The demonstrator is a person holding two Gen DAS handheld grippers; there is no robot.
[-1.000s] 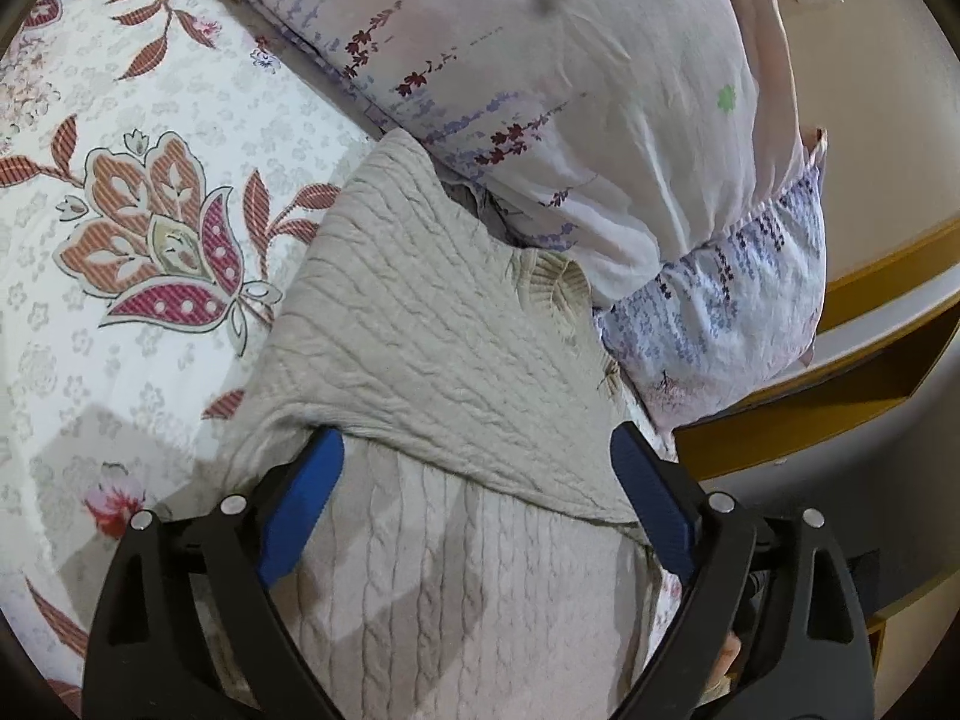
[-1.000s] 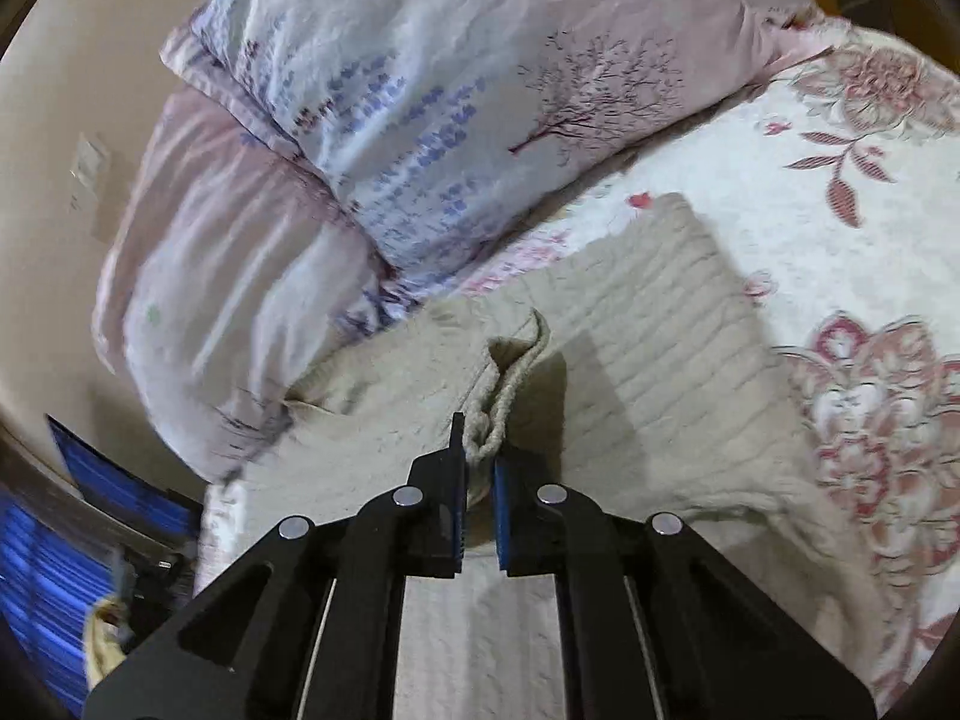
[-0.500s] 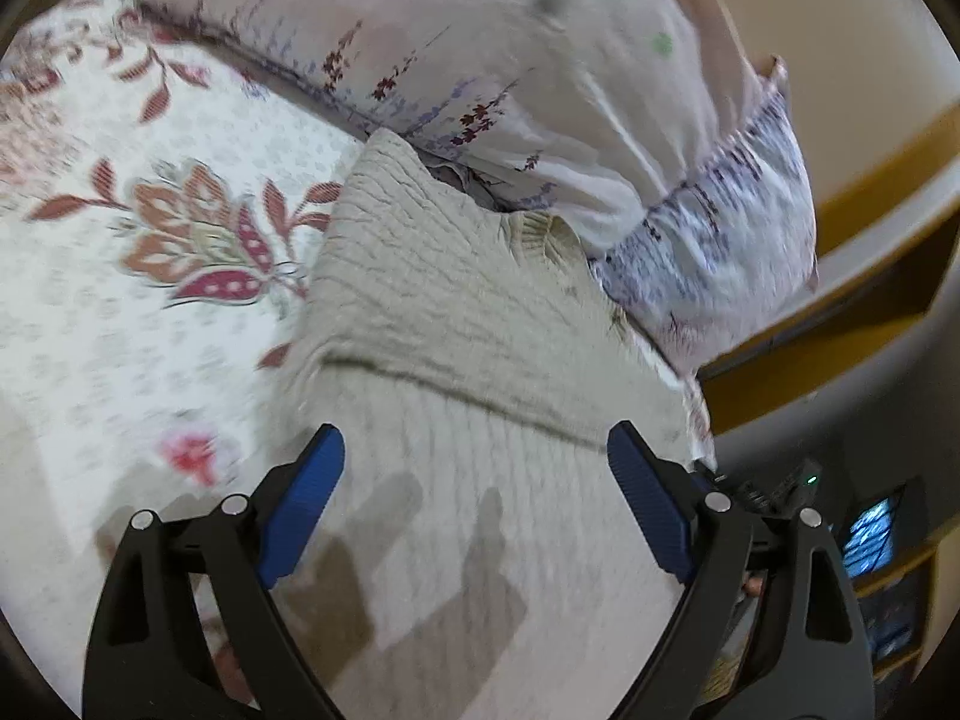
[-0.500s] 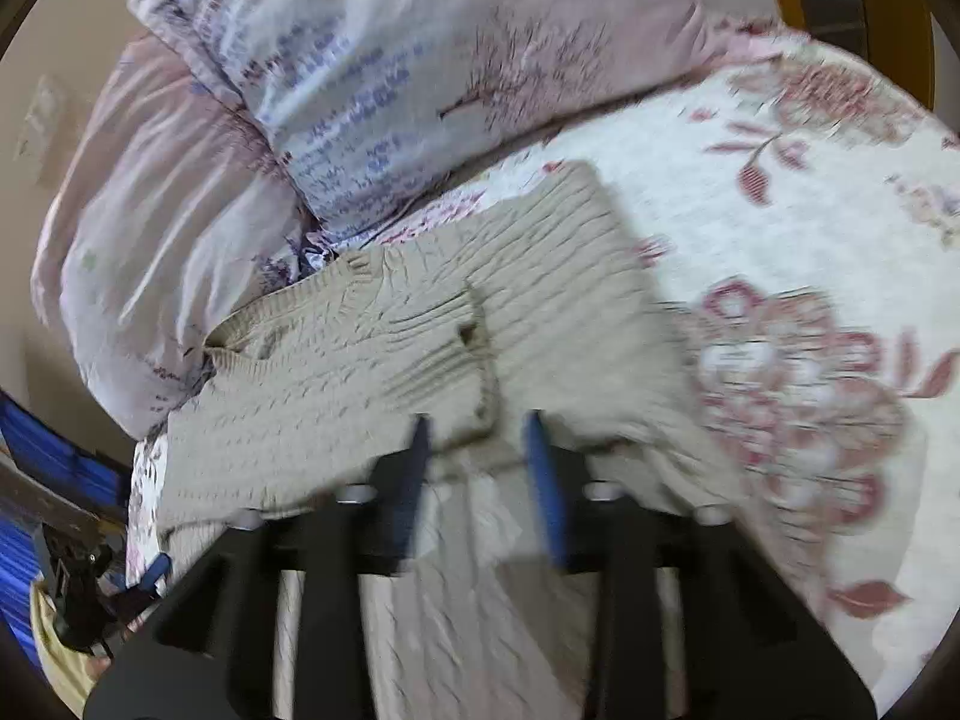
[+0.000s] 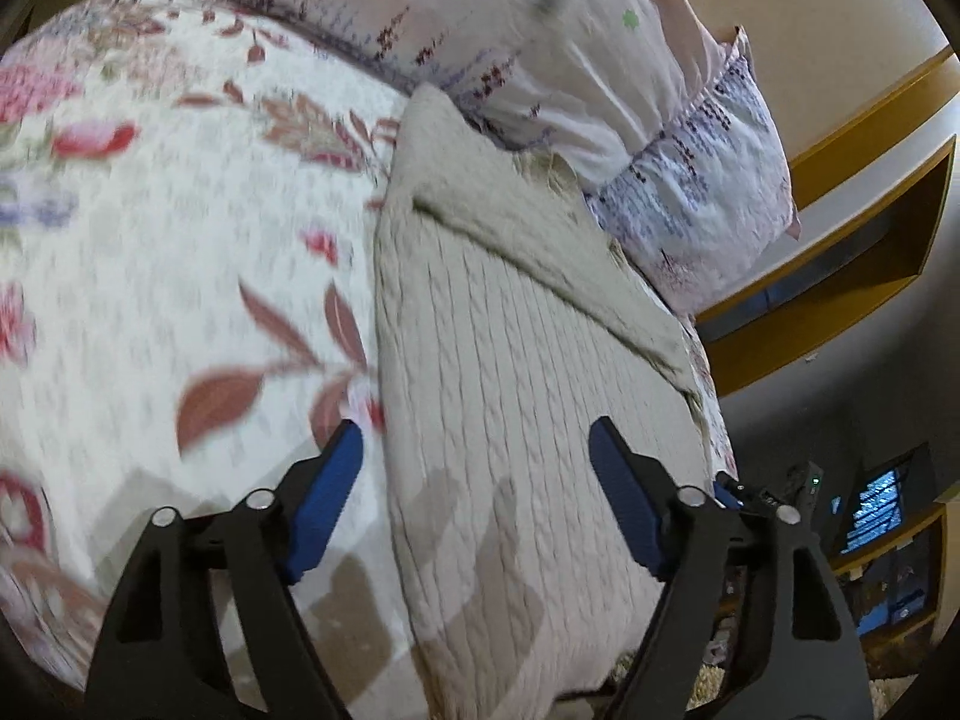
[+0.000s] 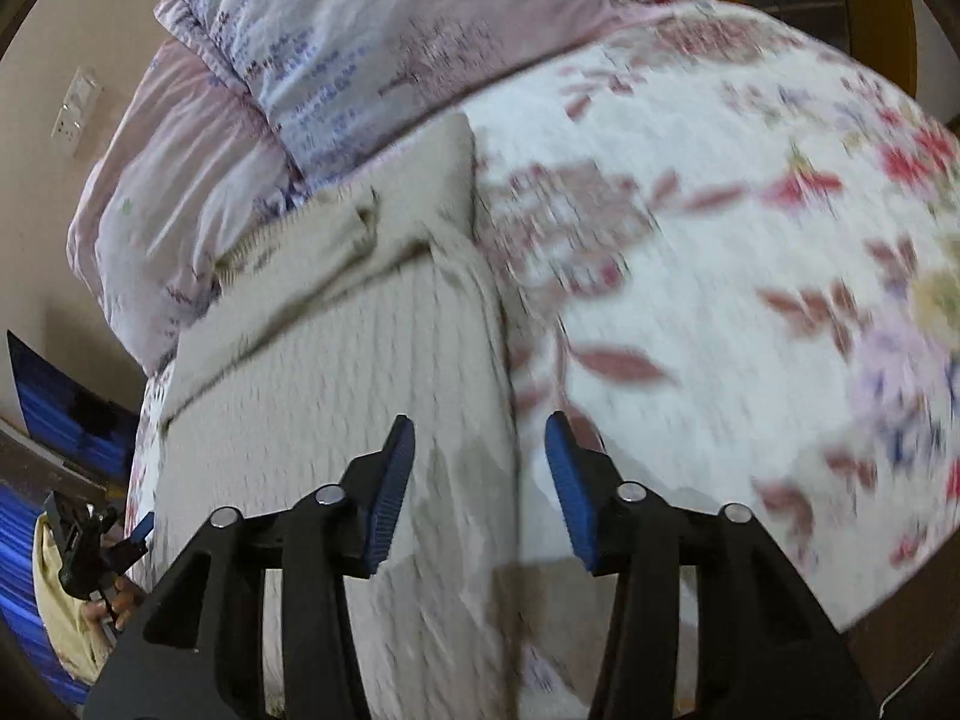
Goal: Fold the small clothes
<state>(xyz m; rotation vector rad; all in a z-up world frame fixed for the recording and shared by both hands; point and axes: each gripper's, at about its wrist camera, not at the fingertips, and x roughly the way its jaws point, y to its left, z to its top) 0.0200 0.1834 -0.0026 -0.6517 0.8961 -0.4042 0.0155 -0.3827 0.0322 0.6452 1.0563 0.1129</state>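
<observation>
Both claws are let go now: your left claw (image 5: 474, 468) has just been closing and the right claw (image 6: 480, 468) too, nothing pinched. Next, grab the cable-knit sweater (image 5: 510, 396) by its bottom corners (one each), then fold evenly toward the pillows (image 5: 540, 42).

Both views are fisheye, with straight lines bowed near the rim and dark vignette corners. Light is warm, moderately bright indoor light from above and behind the cameras, throwing soft finger shadows onto the sweater (image 5: 528, 420) toward 6 o'clock. In the left wrist view the bedspread (image 5: 180, 252) from 8 to 11 o'clock is smeared by motion blur, while the pillows (image 5: 600, 60) at 1 o'clock are sharper. The right wrist view is blurred throughout, worst on the bedspread's flowers from 2 to 4 o'clock. A screen (image 5: 876, 510) at 4 o'clock in the left view glows blue in a dim corner. No glare shows.
</observation>
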